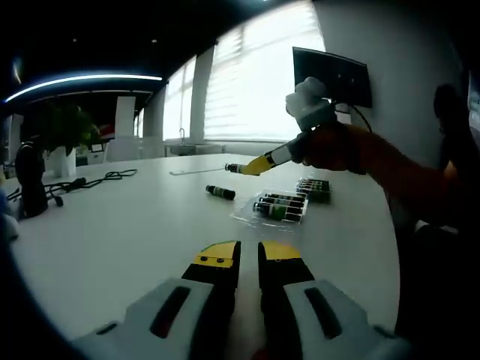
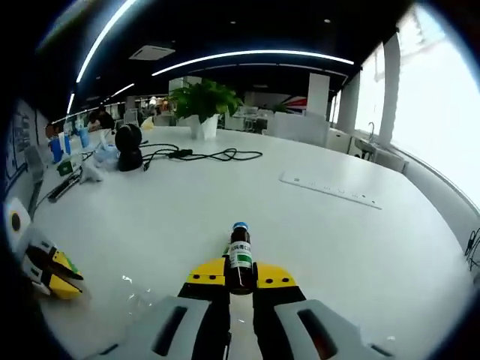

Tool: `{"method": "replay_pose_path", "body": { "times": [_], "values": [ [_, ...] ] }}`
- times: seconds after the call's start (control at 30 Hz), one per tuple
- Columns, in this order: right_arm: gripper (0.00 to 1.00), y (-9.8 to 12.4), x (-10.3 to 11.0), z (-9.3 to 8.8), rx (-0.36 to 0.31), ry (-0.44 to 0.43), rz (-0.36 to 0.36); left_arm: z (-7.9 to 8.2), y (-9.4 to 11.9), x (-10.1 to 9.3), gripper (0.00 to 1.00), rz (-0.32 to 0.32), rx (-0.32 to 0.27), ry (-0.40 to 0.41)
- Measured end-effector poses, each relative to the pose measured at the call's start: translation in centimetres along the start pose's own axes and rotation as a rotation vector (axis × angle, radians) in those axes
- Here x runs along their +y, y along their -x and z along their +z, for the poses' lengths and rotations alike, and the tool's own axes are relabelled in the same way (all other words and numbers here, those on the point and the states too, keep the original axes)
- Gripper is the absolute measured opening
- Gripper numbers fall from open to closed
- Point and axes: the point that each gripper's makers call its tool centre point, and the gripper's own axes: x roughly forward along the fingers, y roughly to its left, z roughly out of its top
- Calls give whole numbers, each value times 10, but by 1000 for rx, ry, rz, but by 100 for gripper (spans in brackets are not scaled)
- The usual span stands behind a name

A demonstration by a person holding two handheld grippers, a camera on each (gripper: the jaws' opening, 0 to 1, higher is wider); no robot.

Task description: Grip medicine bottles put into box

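The right gripper (image 2: 240,279) pinched a small medicine bottle (image 2: 239,257) at mid-body, cap toward twelve o'clock; probably light, slippery glass; the left gripper (image 1: 249,253) was nearly closed, empty.

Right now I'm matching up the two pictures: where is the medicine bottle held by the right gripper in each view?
Left gripper view: the medicine bottle shows as a small dark tip at the end of the right gripper, centre, above the clear box.
Right gripper view: the bottle stands bottom centre, clamped in that gripper.
Shared landmark: the potted plant on the white table.
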Motion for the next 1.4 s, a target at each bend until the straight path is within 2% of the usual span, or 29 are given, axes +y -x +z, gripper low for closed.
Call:
{"method": "replay_pose_path", "body": {
  "times": [0.1, 0.27, 0.43, 0.6, 0.73, 1.0, 1.1, 1.2, 1.4],
  "values": [
    [6, 9, 8, 6, -22, 12, 10, 0, 0, 0, 4, 0, -1, -1],
    [6, 17, 20, 3, -32, 21, 26, 0, 0, 0, 4, -2, -2, 1],
    [7, 23, 32, -5, -26, 17, 45, 0, 0, -1, 4, -1, -2, 0],
    [7, 30, 57, -17, -10, 10, 90, 0, 0, 0, 4, -1, -1, 0],
    [7, 35, 68, -27, 0, -6, 105, 0, 0, 0, 4, -2, -2, 0],
    [7, 43, 79, -43, 22, -12, 92, 0, 0, 0, 4, 0, 1, -2],
    [7, 44, 79, -44, 31, 16, 63, 0, 0, 0, 4, 1, 2, -2],
    [7, 47, 77, -46, 41, 62, 1, -1, 0, 0, 4, 1, 2, -2],
    [7, 46, 82, -50, 50, 40, 2, 0, 1, 0, 4, 0, 2, -2]
  ]
}}
